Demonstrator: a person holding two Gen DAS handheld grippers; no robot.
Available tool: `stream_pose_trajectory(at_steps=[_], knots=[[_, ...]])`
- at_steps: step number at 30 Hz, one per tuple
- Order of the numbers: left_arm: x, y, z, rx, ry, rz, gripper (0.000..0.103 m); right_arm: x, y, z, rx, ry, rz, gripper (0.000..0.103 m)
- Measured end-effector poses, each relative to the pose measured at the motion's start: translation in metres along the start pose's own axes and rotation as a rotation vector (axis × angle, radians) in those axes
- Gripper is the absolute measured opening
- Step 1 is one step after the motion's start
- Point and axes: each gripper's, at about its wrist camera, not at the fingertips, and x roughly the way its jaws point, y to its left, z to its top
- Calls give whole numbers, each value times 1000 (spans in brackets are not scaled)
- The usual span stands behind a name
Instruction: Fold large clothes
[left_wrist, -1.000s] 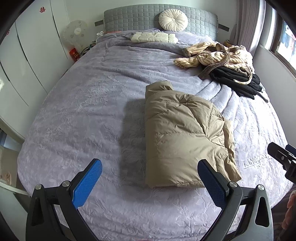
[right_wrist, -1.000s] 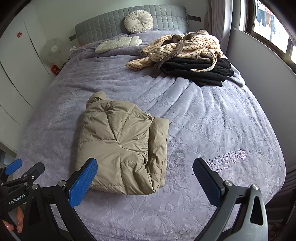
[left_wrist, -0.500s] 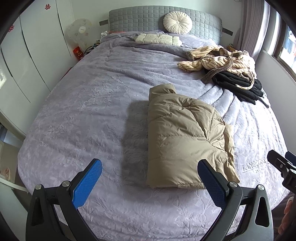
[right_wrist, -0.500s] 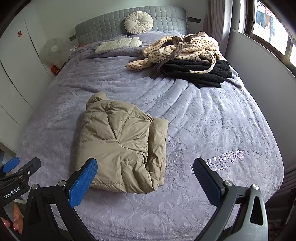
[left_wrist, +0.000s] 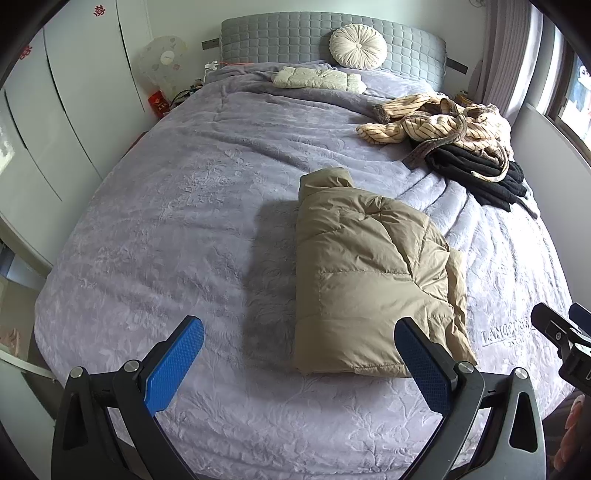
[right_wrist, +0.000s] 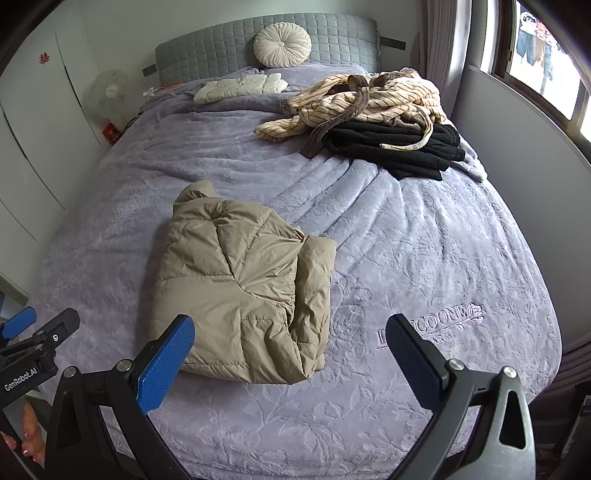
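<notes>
A puffy tan jacket (left_wrist: 373, 273), quilted in wide seamed panels with a slight sheen, lies folded into a rough rectangle near the middle of the bed (left_wrist: 177, 229), collar end toward the grey padded headboard (left_wrist: 288, 37). The bedspread is plush lavender with an embossed leaf pattern. Far right lie a striped cream robe (right_wrist: 369, 99) crumpled over folded black knits (right_wrist: 399, 144); a round pleated cushion (right_wrist: 282, 45) leans on the headboard.

Both views have pulled back and risen slightly compared with a second ago; the jacket has not moved.

The left gripper (left_wrist: 299, 358) and right gripper (right_wrist: 290, 352) hang spread wide above the bed's foot, blue pads (left_wrist: 173, 363) empty, touching nothing.
</notes>
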Motion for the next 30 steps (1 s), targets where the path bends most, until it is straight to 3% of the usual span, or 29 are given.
stream_pose_trajectory(at_steps=[30], knots=[[-2, -5, -3, 10, 2, -4, 103, -3, -2, 1, -1, 1, -1, 103]])
